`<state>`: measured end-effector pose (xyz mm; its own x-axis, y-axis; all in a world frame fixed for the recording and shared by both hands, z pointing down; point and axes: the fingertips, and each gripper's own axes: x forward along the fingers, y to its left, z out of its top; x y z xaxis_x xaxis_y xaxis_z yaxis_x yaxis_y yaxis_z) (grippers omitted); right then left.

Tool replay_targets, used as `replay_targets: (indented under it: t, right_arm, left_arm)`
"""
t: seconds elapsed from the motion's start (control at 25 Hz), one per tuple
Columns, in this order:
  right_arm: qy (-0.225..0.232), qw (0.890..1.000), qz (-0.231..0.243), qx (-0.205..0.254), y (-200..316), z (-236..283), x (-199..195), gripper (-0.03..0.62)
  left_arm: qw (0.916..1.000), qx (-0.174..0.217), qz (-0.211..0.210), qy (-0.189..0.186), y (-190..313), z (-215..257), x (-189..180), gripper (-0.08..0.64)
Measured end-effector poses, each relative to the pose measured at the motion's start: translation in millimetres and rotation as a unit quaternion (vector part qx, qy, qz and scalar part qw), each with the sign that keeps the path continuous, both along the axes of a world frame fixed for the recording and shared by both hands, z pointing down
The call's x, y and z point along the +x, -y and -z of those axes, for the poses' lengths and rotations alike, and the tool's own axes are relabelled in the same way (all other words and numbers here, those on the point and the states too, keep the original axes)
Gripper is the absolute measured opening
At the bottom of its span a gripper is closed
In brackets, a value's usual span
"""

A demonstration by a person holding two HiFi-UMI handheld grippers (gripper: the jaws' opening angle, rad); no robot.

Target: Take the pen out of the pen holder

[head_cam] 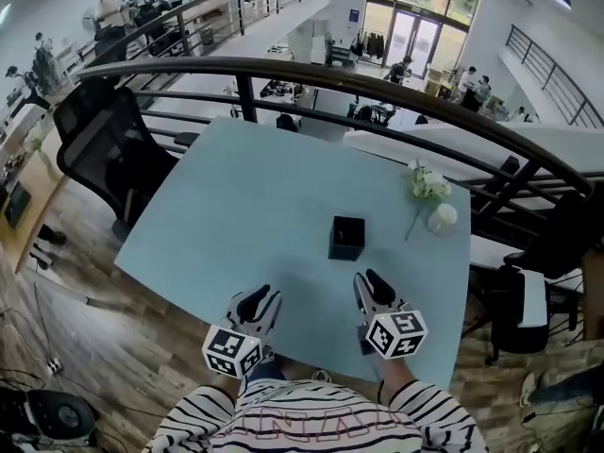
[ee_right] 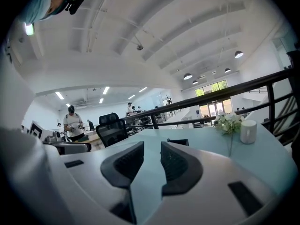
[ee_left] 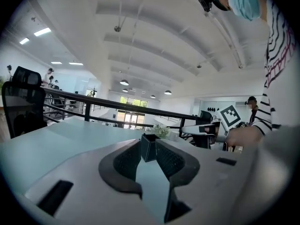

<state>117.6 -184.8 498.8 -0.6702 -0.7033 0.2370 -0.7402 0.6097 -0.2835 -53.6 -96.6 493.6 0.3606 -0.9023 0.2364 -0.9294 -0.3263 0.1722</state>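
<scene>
1. Table point(head_cam: 245, 206): pale blue-green top, the largest item I have in the head view. Everything below stands on it or hangs over it.
2. Railing point(head_cam: 311, 72): dark, curved, running along the table's far edge.
3. Office chair point(head_cam: 104, 149): black, at the table's far left corner, off the top.
4. Left gripper point(head_cam: 262, 297): over the near edge, pointing at the far side. I read its jaws as apart with nothing between the pads. In its own view the pen holder point(ee_left: 149, 147) shows through the gap, well beyond the tips.
5. Right gripper point(head_cam: 370, 281): beside the left one and apart from it. Jaws spread, pads bare.
6. Pen holder point(head_cam: 346, 237): black, square, upright, right of centre on the table, ahead of both grippers and touched by neither. I cannot make out the pen.
7. Flower sprig point(head_cam: 425, 185): white blooms, lying near the far right edge.
8. White cup point(head_cam: 442, 217): just beside the sprig.
</scene>
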Motion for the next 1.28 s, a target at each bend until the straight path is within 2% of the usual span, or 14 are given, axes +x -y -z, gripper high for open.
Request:
replay_targets:
  t: [0.36,0.64,1.28]
  right_arm:
    - [-0.030,0.998,-0.047,0.005,45.9,-5.8,-38.9,0.111]
    - [-0.067,0.995,-0.068,0.001,74.2,-16.8,-57.2,0.110]
    - [-0.142,0.986,-0.076,-0.046,146.3,-53.4,-86.1,0.111]
  left_arm:
    - [0.9967,0.005,-0.080,0.009,52.0,4.7,-32.4,0.074]
    - [0.9909,0.001,-0.135,0.005,69.0,-1.7,-43.0,0.074]
    - [0.9856,-0.010,-0.169,-0.011,108.7,-13.2,-81.2,0.074]
